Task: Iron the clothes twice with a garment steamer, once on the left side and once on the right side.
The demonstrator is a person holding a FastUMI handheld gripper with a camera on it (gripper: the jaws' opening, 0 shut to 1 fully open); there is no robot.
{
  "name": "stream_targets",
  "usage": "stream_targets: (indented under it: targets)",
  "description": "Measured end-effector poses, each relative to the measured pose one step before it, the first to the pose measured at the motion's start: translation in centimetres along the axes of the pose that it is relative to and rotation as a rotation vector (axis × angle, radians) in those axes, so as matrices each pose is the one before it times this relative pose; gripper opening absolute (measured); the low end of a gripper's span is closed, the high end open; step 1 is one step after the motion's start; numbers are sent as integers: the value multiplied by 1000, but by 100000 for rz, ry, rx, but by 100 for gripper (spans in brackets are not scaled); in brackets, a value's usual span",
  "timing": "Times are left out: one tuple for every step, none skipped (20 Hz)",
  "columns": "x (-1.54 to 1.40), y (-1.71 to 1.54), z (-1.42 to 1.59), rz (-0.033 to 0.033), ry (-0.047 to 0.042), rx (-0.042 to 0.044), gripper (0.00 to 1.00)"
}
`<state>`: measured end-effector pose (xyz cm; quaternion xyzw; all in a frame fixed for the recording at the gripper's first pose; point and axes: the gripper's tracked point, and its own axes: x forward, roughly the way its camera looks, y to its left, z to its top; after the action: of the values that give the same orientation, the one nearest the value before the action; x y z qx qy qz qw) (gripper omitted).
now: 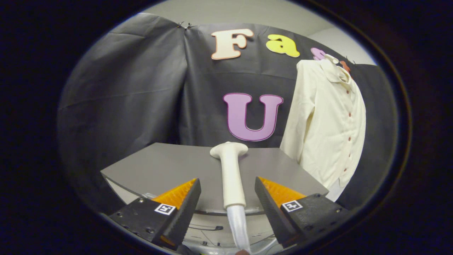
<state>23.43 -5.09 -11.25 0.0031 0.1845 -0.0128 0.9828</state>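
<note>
— Nearest to the lens, what are the jaws doing?

— Both fingers [263,198] stand wide apart, released, with nothing pressed between them. The gripper [228,193] points forward over the near edge of the bench.

— And what sits in the gap?

— A white plastic garment steamer [230,173] with a long straight handle and a flared flat head. It lies on the bench, running lengthwise between the fingers, head pointing away from them. Neither finger touches the handle; there is clear space on each side. From the handle's near end a white braided hose [238,226] drops down off the bench edge, between the finger bases.

— What carries it?

— A flat grey bench [159,166] with a smooth top. Below its near rim I can make out a pale surface with a thin dark cable, though not well enough to say more.

— Where is the garment?

— Beyond the fingers and off to the right, past the bench's far right corner, hangs a cream long-sleeved button-front shirt [329,120]. It hangs upright, collar at the top, a row of small reddish buttons down the front, one sleeve falling along the side nearer the bench. It is well apart from the steamer.

— Behind all that?

— Black cloth wall [134,88], creased, with a pale ceiling above it.
</note>
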Motion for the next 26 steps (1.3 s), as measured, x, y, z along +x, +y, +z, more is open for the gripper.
stream_targets:
  targets:
    - [863,-102,-174,316,1359,809,92]
    - [838,-44,-109,406,821,1417,91]
    - [777,-94,-65,-264,931,1091,88]
    - [792,-147,-410,-338,2292,316,86]
    - [686,-30,-493,-147,2437,-71,83]
    - [461,28,-188,135,1269,-294,80]
    - [488,19,-149,-177,891,-426,77]
    - [574,42,-561,-446,2137,-441,74]
    - [169,13,-475,-440,2354,131,63]
    - [157,-244,381,-1056,-2645,1570,55]
    - [334,-182,60,-498,-1104,1116,46]
    - [-176,-73,-29,-321,-536,-428,44]
    - [-37,-192,189,-1108,-1655,1237,43]
    - [-44,-231,48,-1462,-1583,-271,41]
    - [-140,-296,116,-1564,-1511,-775,40]
    - [-174,-180,506,-1190,-4284,696,39]
    - [-75,82,337,852,-3281,1578,38]
    - [-36,374,266,3167,-2500,1579,37]
    - [-23,410,247,4182,-1311,2351,37]
    - [-99,46,-273,2797,943,3024,36]
    - [-214,-288,-174,1067,575,2722,36]
    - [-292,-277,15,1094,117,1993,36]
    - [-254,-214,156,1338,-895,944,36]
    - [-228,-383,194,989,57,-163,36]
    - [-461,-469,334,1023,-746,-270,36]
    - [-563,-231,754,1660,-2855,487,36]
